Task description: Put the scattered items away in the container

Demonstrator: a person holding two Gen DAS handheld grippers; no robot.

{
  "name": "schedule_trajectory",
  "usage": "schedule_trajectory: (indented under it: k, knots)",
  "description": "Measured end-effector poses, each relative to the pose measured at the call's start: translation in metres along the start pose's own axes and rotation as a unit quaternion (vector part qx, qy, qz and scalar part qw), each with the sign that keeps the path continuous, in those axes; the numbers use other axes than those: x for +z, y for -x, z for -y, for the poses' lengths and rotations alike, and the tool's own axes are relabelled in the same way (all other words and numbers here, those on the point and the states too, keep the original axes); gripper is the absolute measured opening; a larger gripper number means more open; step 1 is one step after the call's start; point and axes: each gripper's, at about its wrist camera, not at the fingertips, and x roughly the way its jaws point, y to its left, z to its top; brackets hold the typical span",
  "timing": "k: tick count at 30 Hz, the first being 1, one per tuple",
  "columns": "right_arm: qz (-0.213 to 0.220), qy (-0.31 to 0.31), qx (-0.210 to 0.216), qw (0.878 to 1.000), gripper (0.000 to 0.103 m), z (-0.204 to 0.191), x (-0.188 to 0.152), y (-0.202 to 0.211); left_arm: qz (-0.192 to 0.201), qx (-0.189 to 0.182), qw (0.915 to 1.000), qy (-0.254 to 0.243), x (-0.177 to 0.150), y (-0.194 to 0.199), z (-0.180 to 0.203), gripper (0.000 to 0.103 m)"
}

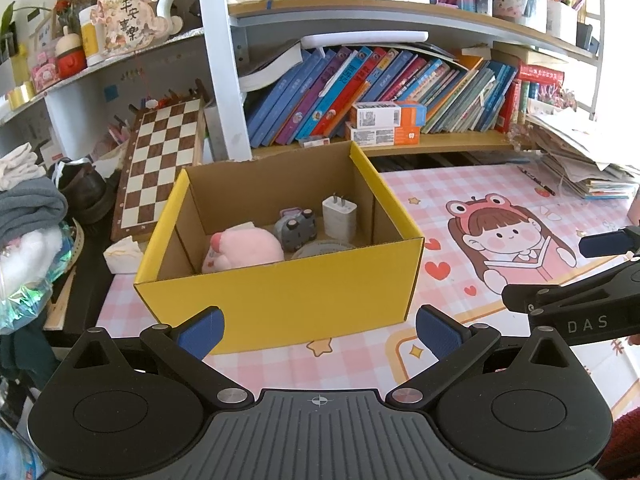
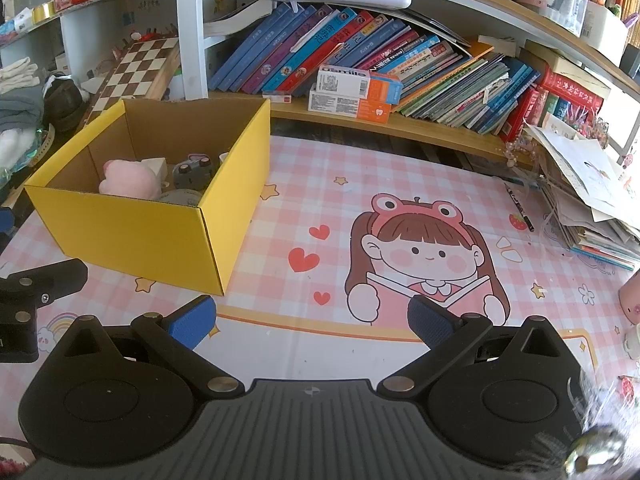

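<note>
Both hand-held grippers, left (image 1: 318,330) and right (image 2: 312,320), are hovering wide and empty; the items are sitting inside the yellow box (image 1: 280,300), which a careless sweep could nudge across the counter (image 2: 320,208).

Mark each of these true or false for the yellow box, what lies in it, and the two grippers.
1. The yellow box stands open on the pink checked mat. True.
2. The pink plush toy lies on the mat beside the box. False: it lies inside the box.
3. The white charger plug stands inside the box, prongs up. True.
4. The left gripper is shut on the grey toy. False: its jaws are apart and empty; the toy is in the box.
5. The right gripper is open and holds nothing. True.
</note>
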Motion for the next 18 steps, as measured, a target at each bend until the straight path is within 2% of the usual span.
schedule_trajectory:
  k: [18]
  knots:
    - [-0.003,0.002,0.002,1.000,0.103,-0.0010,-0.0006,-0.0004,0.001,-0.011,0.9999,-0.009,-0.0012,0.0023,0.0029,0.103]
